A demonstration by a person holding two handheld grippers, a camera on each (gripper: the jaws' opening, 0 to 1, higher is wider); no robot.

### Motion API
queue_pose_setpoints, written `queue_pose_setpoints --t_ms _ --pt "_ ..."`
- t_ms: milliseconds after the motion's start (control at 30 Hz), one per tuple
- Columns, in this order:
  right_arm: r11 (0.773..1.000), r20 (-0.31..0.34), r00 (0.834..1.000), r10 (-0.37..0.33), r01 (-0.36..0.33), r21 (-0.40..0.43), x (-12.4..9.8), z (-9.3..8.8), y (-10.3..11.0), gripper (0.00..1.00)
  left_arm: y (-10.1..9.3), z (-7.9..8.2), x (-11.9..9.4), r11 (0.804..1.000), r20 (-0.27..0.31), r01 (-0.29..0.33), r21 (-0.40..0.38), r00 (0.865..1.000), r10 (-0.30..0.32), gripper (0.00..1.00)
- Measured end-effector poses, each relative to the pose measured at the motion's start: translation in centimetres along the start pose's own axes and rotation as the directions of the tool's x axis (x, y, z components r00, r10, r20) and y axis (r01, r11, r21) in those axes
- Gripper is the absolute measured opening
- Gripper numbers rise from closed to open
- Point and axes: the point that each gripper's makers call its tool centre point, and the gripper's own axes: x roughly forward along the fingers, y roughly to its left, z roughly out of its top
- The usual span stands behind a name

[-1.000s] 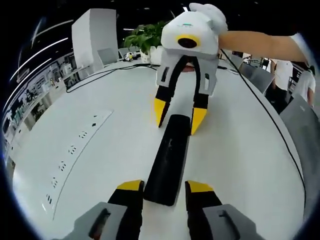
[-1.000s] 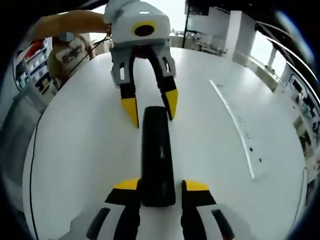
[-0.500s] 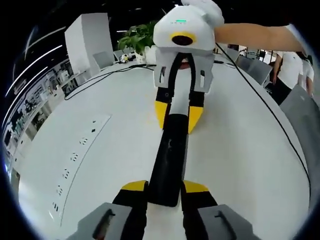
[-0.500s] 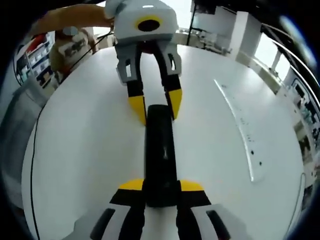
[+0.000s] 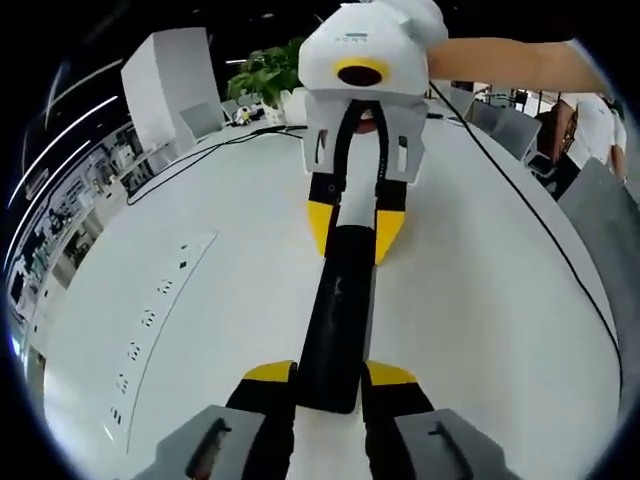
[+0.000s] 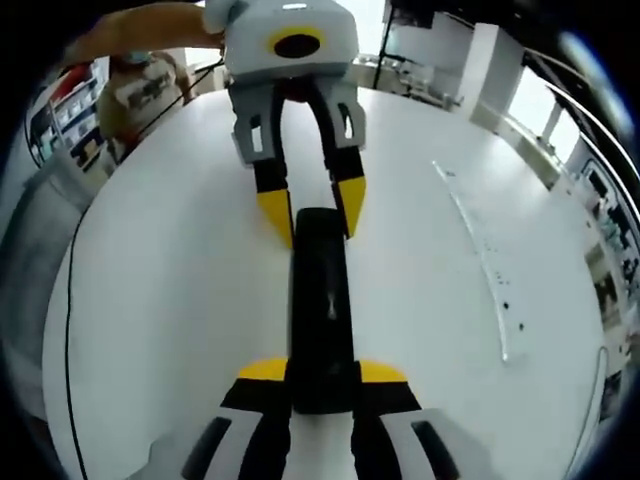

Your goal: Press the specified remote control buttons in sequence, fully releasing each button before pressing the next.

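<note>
A long black remote control [image 5: 340, 310] lies on the white table [image 5: 480, 330], running straight away from me. At its near end in the left gripper view, my left gripper [image 5: 330, 375] is shut, yellow-tipped jaws pressing both sides. My right gripper [image 5: 353, 230] faces it from the far end, its jaws against the remote's sides there. In the right gripper view the same remote [image 6: 320, 290] stretches from my right gripper [image 6: 322, 372], shut on the near end, to the left gripper [image 6: 312, 212] at the far end. No button detail is readable.
A strip of power sockets [image 5: 150, 320] is set into the table, seen also in the right gripper view as the socket strip [image 6: 480, 270]. A black cable [image 5: 540, 240] trails across the table. A person's arm [image 5: 500, 65], a plant [image 5: 265, 75] and grey chairs [image 5: 600, 230] border the table.
A second ago both grippers stood open around the remote's ends. Both have since moved in and shut on it. Over the last half second almost nothing moved.
</note>
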Motion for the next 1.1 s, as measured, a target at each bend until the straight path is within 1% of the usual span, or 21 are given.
queue_pose_setpoints --t_ms 167,267,300,333,433,533,567,667,733,800,867,900,933,1100 --pt "1.000 0.002 1.000 0.000 0.000 -0.002 -0.7 0.2 0.7 0.19 -1.1 0.5 -0.7 1.000 0.004 -0.001 -0.006 1.000 0.001 0.25" --pt "1.000 0.004 1.000 0.001 -0.001 -0.005 -1.3 0.4 1.6 0.19 -1.7 0.6 -1.0 1.000 0.011 -0.002 -0.013 1.000 0.002 0.25" --pt "1.000 0.003 1.000 0.003 -0.003 -0.010 -1.5 0.5 2.0 0.19 -2.1 0.7 -1.2 1.000 0.015 -0.003 -0.015 1.000 0.003 0.25" --pt "1.000 0.000 1.000 0.004 -0.004 -0.011 -1.3 0.5 1.7 0.19 -2.4 0.8 -1.3 1.000 0.018 -0.003 -0.016 1.000 0.004 0.25" --pt "1.000 -0.004 1.000 0.001 -0.001 -0.019 -1.7 1.0 2.7 0.19 -3.5 1.1 -1.8 1.000 0.023 -0.008 -0.021 1.000 0.009 0.25" --pt "1.000 0.000 1.000 -0.001 0.001 -0.021 -2.1 1.2 3.4 0.19 -3.4 0.9 -2.3 1.000 0.025 -0.009 -0.021 1.000 0.009 0.25" --pt "1.000 0.003 1.000 -0.001 0.001 -0.020 -2.2 1.3 3.9 0.19 -4.2 1.1 -2.6 1.000 0.024 -0.007 -0.020 1.000 0.008 0.25" --pt "1.000 0.010 1.000 0.000 0.001 -0.015 -2.6 1.7 5.4 0.19 -5.2 1.2 -3.3 1.000 0.019 -0.007 -0.014 1.000 0.007 0.25" --pt "1.000 0.012 1.000 -0.001 0.001 -0.015 -2.7 1.8 5.9 0.19 -5.5 0.9 -3.4 1.000 0.015 -0.008 -0.015 1.000 0.008 0.25" --pt "1.000 0.016 1.000 0.000 0.000 -0.013 -3.0 2.1 7.4 0.19 -6.4 0.8 -3.8 1.000 0.013 -0.008 -0.015 1.000 0.008 0.25" --pt "1.000 0.018 1.000 0.003 -0.003 -0.013 -3.0 2.2 8.1 0.19 -7.4 0.5 -4.2 1.000 0.008 -0.003 -0.016 1.000 0.003 0.25" --pt "1.000 0.018 1.000 0.007 -0.007 -0.014 -3.0 2.2 9.0 0.19 -7.8 0.5 -4.3 1.000 0.006 0.000 -0.015 1.000 0.000 0.25" --pt "1.000 0.018 1.000 0.007 -0.007 -0.014 -3.0 2.2 9.2 0.19 -8.5 0.3 -4.4 1.000 0.000 0.004 -0.014 1.000 -0.004 0.25" --pt "1.000 0.029 1.000 0.010 -0.010 -0.005 -3.1 2.3 12.1 0.19 -10.7 -0.2 -4.9 1.000 -0.006 0.009 -0.012 1.000 -0.010 0.25"
